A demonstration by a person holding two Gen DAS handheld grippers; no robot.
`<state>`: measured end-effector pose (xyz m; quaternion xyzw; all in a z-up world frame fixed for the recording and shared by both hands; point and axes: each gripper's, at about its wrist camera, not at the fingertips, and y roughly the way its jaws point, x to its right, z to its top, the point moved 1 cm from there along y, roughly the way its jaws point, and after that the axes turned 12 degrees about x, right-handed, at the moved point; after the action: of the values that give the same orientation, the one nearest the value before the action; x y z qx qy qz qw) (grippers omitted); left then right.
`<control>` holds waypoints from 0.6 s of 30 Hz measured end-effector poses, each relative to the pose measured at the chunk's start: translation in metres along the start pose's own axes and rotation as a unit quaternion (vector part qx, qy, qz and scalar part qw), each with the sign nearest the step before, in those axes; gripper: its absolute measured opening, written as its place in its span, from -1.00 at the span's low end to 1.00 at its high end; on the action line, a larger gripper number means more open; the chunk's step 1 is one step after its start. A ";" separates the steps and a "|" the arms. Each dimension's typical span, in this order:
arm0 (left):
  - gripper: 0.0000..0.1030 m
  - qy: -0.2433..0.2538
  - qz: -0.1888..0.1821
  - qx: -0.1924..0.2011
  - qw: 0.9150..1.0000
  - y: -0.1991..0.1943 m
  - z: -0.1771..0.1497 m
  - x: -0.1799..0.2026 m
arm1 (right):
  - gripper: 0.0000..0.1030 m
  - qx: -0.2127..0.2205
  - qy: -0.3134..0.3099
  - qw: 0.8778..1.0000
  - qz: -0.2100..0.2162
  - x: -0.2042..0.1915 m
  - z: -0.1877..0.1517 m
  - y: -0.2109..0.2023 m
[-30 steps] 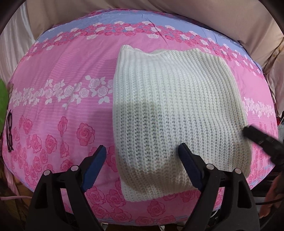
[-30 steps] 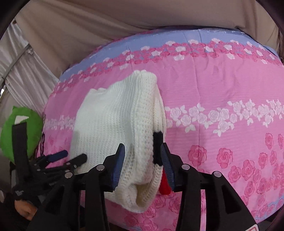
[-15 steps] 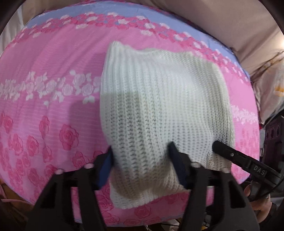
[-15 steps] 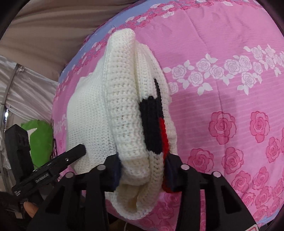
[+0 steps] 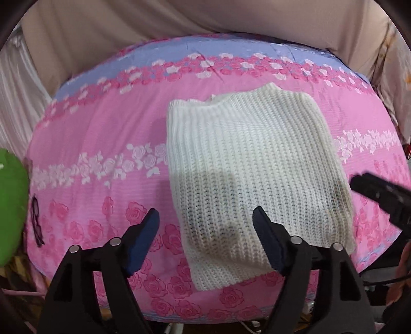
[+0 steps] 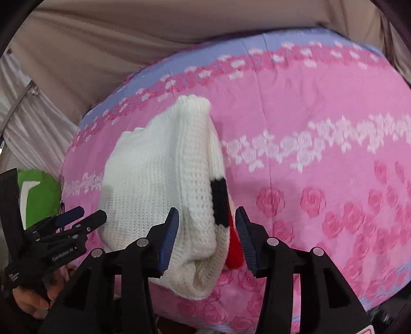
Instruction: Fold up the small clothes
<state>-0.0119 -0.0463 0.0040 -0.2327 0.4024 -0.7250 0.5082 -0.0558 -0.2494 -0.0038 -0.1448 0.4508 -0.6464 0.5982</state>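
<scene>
A folded white knitted sweater point(image 5: 246, 167) lies flat on the pink rose-patterned bed sheet point(image 5: 102, 128). My left gripper point(image 5: 205, 218) hovers above its near left corner. Its jaws are opening, and the pads stand apart from the knit. In the right wrist view the sweater point(image 6: 159, 179) shows its thick folded right edge with a black patch point(image 6: 219, 200) and a red patch point(image 6: 233, 251). My right gripper point(image 6: 206, 214) straddles that edge with its jaws opening and neither pad pressing on the knit. Each gripper also shows at the side of the other's view.
A green bag point(image 5: 10, 205) sits at the left end of the bed, with a pair of dark glasses point(image 5: 36, 221) beside it. Beige curtains point(image 5: 179, 20) hang behind the bed. The bed's near edge lies just under the grippers. A hand point(image 6: 30, 303) holds the left gripper.
Half a second ago both grippers pinched the sweater's near edge. Both have now let go, spread their jaws and drawn back from it. The sweater rests flat.
</scene>
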 end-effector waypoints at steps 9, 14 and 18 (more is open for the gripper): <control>0.52 -0.023 0.027 -0.014 0.999 0.001 -0.005 -0.009 | -0.71 -0.012 -0.059 0.998 0.034 -0.044 0.026 0.048; 0.56 -0.022 0.046 -0.021 0.998 0.009 -0.009 -0.015 | -0.71 0.059 -0.126 0.989 0.051 -0.079 0.061 0.019; 0.56 -0.021 0.045 -0.035 0.998 0.019 -0.011 -0.013 | -0.64 -0.049 -0.118 0.992 -0.018 -0.039 0.034 0.095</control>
<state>-0.0049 -0.0332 -0.0173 -0.2474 0.4265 -0.6820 0.5402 0.0399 -0.2169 -0.0434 -0.2576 0.4054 -0.6123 0.6280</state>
